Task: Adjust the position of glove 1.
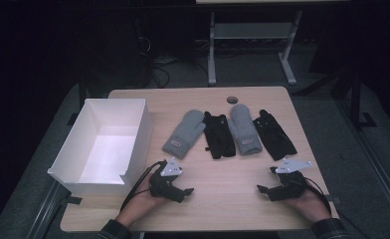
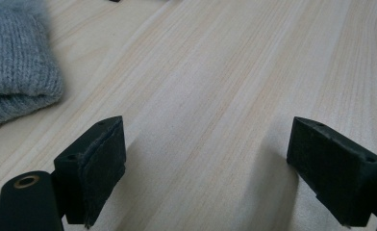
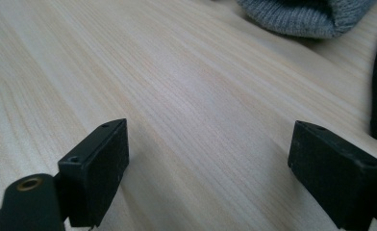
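While both sets of jaws are spread wide and empty, the left gripper (image 1: 182, 186) is held nearest the grey knitted mitten (image 1: 184, 133), right gripper (image 1: 266, 188) apart; the ribbed cuff is best pinched, then carried to the white cardboard box (image 1: 133, 144).

Grey mitten (image 2: 18, 72) cut off by left gripper view's left edge.
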Demonstrator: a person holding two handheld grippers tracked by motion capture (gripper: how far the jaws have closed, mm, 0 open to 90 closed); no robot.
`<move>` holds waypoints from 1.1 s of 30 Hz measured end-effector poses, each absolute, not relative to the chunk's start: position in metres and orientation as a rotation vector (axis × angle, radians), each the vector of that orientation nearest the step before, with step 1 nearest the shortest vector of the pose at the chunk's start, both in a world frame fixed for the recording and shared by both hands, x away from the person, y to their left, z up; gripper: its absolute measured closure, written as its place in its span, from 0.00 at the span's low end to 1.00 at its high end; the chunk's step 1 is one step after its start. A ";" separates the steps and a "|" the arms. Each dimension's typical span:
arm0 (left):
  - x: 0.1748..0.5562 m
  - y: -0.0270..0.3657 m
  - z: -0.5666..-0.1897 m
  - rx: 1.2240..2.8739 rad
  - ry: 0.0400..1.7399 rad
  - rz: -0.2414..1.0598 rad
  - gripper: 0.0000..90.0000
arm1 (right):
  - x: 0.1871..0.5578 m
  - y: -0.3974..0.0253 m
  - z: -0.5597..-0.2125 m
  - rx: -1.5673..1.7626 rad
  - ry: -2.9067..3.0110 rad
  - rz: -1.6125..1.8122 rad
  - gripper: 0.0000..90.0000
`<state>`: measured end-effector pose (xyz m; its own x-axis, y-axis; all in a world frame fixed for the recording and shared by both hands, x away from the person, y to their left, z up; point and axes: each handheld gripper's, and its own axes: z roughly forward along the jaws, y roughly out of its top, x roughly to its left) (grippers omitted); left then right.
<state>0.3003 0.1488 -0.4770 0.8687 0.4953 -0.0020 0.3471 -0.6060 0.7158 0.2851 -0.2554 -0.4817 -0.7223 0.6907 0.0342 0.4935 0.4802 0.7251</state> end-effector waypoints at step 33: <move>0.303 0.149 -0.477 2.282 0.589 0.248 0.14 | 0.348 -0.235 -0.437 0.942 2.466 1.145 1.00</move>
<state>0.3029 0.1489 -0.4768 0.8750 0.4840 -0.0008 0.3383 -0.6104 0.7162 0.3482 -0.2351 -0.4365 -0.7544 0.6556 0.0323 0.4476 0.4778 0.7559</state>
